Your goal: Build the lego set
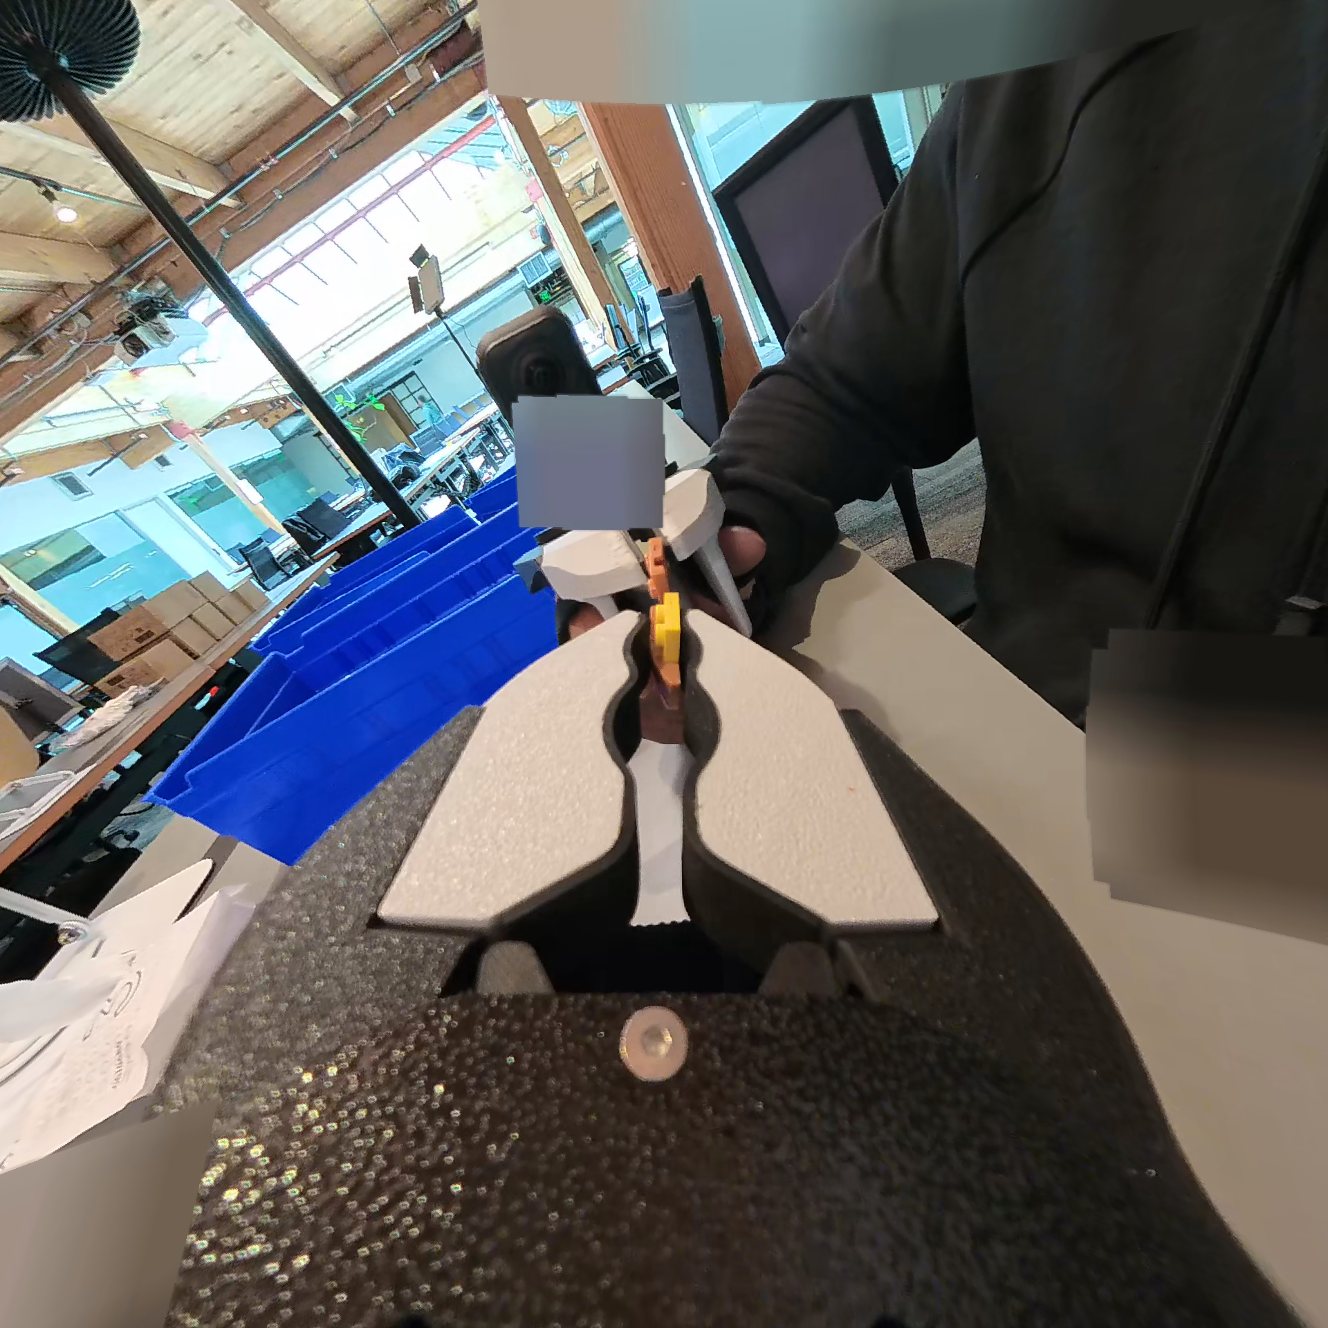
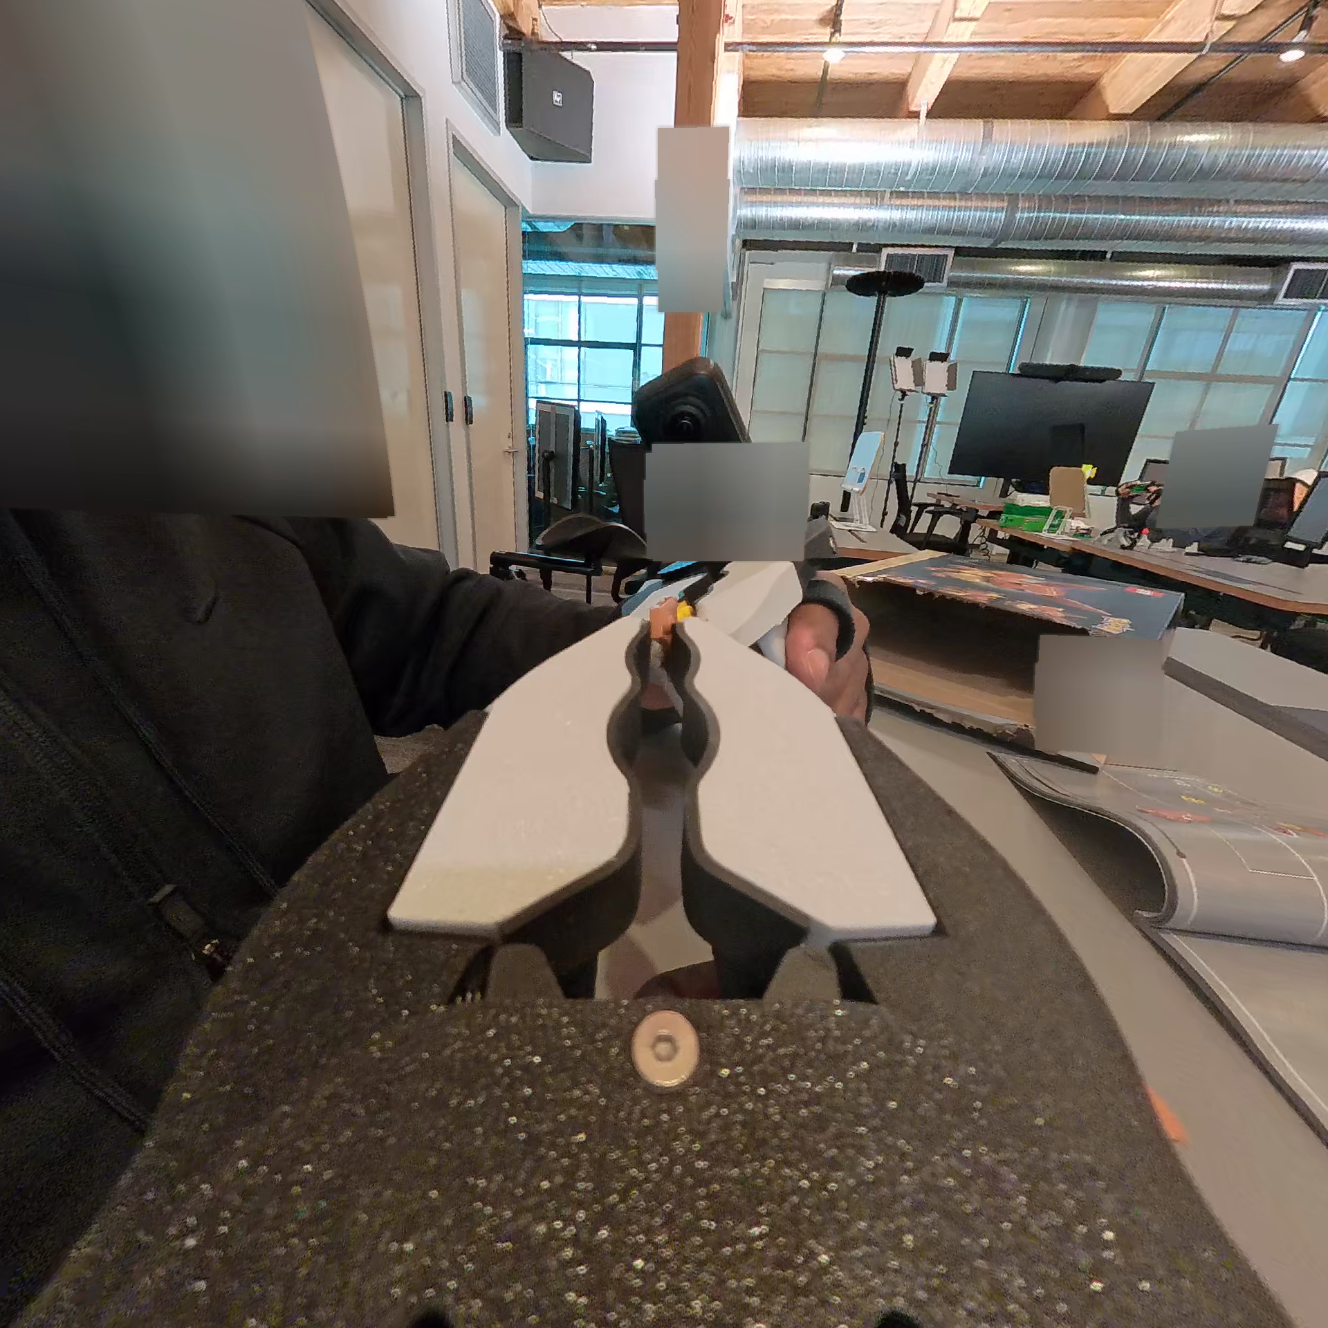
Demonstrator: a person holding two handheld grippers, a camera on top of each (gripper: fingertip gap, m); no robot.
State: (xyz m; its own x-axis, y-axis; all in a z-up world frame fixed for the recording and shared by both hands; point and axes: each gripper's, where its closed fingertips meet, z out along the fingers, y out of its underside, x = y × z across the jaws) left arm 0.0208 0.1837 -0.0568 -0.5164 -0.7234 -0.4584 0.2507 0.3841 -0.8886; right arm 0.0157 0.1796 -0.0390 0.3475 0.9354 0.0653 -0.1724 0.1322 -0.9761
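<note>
A: While poised tip to tip, gripped what?

B: Left hand-held gripper (image 1: pixel 665 636): clenched on a yellow brick (image 1: pixel 670 625). Right hand-held gripper (image 2: pixel 665 636): clenched on an orange brick (image 2: pixel 658 619). Bricks touched, held clear of the bench (image 1: pixel 898 683), near its edge by the person.

A: Best handled how?

B: Probably needed both clenches firm, faces squared, pressure straight with no twisting. Looked small and slip-prone.
</note>
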